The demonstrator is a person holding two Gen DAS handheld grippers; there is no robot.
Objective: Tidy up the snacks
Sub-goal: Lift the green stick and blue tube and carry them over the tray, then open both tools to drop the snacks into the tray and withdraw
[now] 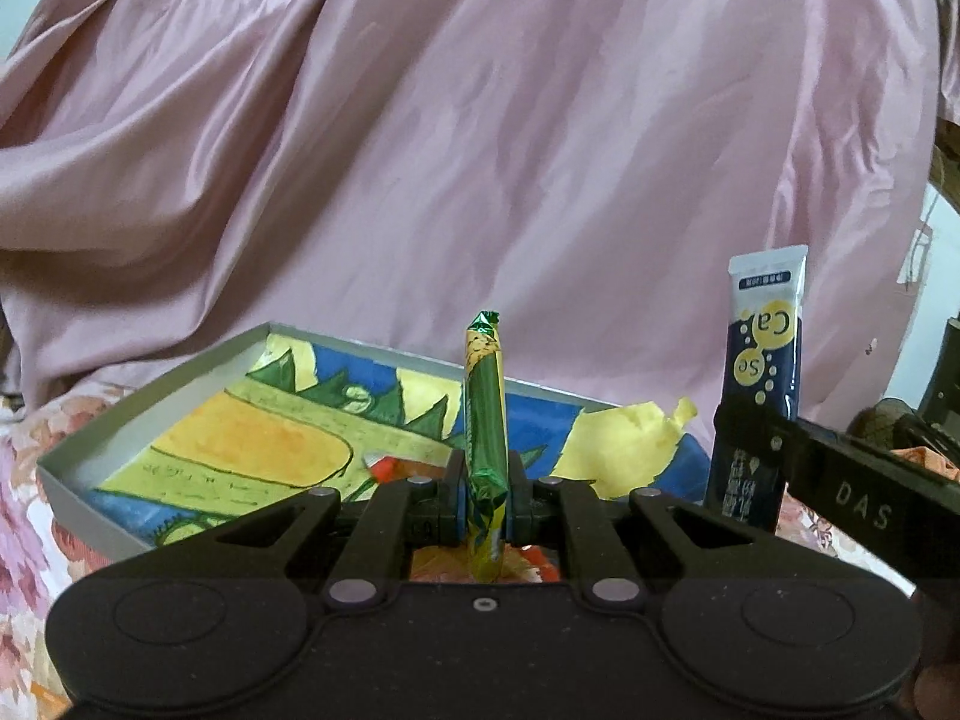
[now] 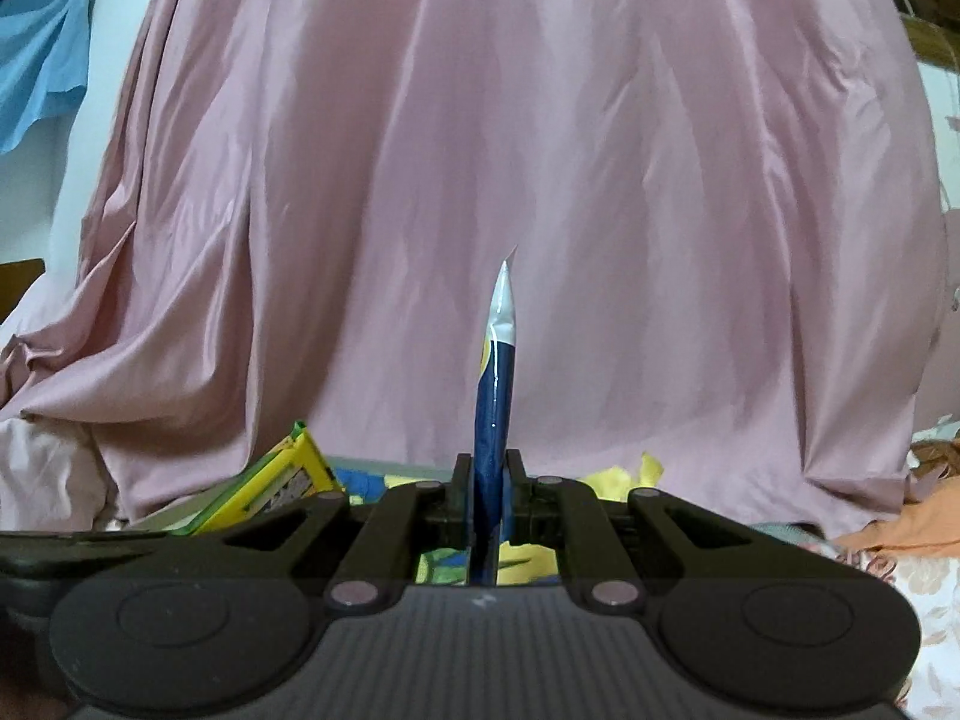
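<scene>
**2 packets in hand, box nearly bare**

The left gripper (image 1: 486, 504) is clamped on a green-and-yellow snack stick (image 1: 485, 420), which stands upright between its pads with the crimped top pointing up. The right gripper (image 2: 487, 504) is likewise closed tight on a navy sachet (image 2: 495, 414) with a white top; in the left wrist view the same sachet shows its face, with yellow bubbles marked "Ca" and "Se", held just to the right of the green stick and near the box's right end.

Beneath and ahead of both grippers lies a shallow grey-walled box (image 1: 144, 396) lined with a painted yellow, blue and green sheet. It rests on floral bedding (image 1: 36, 516), with a pink draped cloth (image 1: 480, 150) filling the background. Both packets are held above or at the near edge of the box; neither appears to rest in it yet.

As for progress, the sorting looks early to middling. Inside the box only 1 small red-and-white item (image 1: 384, 465) can be made out, partly hidden behind the left gripper's linkage, and what it is cannot be told. Most of the lining is bare. 2 packets are lifted and ready, so the likely remaining work is to lower each into the box and release it. Orange shapes at the far right may be further snacks, but they are too blurred to say.
</scene>
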